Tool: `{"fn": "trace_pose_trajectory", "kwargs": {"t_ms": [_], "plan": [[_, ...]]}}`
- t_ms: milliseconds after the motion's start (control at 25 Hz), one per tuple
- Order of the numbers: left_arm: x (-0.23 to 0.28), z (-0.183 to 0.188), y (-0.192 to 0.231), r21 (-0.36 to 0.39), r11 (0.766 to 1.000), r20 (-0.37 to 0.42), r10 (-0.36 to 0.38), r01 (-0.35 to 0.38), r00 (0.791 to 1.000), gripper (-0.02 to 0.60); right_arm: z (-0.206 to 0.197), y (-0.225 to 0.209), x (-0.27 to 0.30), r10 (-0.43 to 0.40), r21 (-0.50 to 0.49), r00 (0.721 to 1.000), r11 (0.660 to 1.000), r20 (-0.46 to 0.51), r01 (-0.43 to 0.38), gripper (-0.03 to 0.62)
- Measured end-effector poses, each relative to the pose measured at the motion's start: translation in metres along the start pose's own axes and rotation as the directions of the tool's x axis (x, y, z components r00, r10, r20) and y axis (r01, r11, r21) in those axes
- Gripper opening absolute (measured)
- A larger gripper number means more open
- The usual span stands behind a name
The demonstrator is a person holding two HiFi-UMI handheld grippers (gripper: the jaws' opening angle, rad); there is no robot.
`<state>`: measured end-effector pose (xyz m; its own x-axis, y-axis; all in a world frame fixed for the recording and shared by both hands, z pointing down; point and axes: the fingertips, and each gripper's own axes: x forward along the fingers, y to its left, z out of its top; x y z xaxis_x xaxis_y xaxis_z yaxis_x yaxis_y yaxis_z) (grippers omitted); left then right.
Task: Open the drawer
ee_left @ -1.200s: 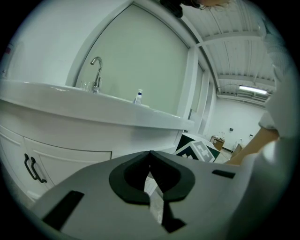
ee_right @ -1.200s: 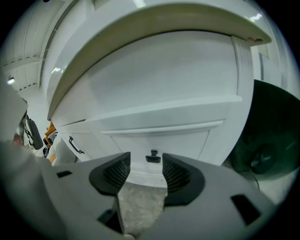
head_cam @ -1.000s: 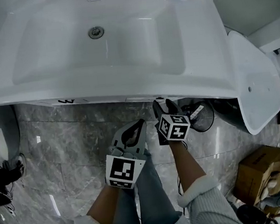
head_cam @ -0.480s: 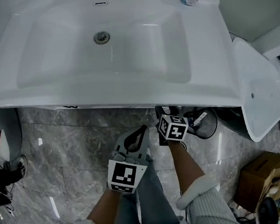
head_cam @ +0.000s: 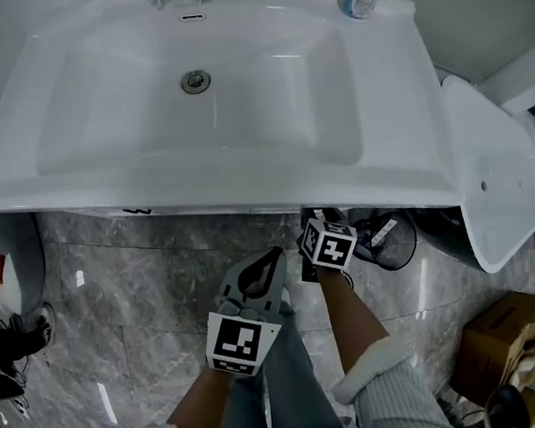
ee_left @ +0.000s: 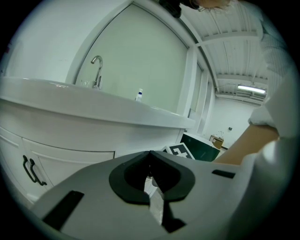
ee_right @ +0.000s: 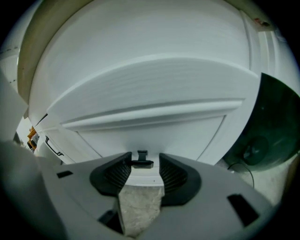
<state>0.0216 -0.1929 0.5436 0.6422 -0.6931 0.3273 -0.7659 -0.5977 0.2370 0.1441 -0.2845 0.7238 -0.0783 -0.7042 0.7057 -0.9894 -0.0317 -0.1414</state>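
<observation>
The drawer (ee_right: 154, 133) is a plain white curved front, shut, just under the basin (head_cam: 217, 180) rim, with a small black handle (ee_right: 142, 162) low on it. My right gripper (ee_right: 144, 169) stands spread around that handle; its jaws have just been closing, but I see no firm pinch. My left gripper (ee_left: 150, 157) is pressed together, empty. From the head view the basin's overhang hides the drawer.
</observation>
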Motion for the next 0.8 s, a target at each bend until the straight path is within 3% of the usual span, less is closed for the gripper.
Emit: {"fn": "trace_pose_trajectory", "kwargs": {"t_ms": [400,440,560,800], "plan": [[0.000,0.000,-0.007,0.007,1.000,0.000,-0.020,0.020,1.000,0.015,-0.002,0.001,0.005,0.022,-0.020,0.998,1.000,-0.066,-0.023,0.190],[0.000,0.000,-0.007,0.008,1.000,-0.001,-0.021,0.021,1.000,0.015,-0.003,0.003,0.007,0.024,-0.022,0.996,0.999,-0.089,-0.026,0.155],[0.000,0.002,-0.009,0.011,1.000,-0.001,-0.022,0.022,1.000,0.015,-0.006,0.003,0.010,0.030,-0.024,0.990,0.999,-0.134,-0.033,0.146],[-0.003,0.001,-0.016,0.021,0.999,0.005,-0.034,0.033,0.999,0.015,-0.005,0.002,0.007,0.046,-0.032,0.993,0.998,-0.105,-0.050,0.141]]}}
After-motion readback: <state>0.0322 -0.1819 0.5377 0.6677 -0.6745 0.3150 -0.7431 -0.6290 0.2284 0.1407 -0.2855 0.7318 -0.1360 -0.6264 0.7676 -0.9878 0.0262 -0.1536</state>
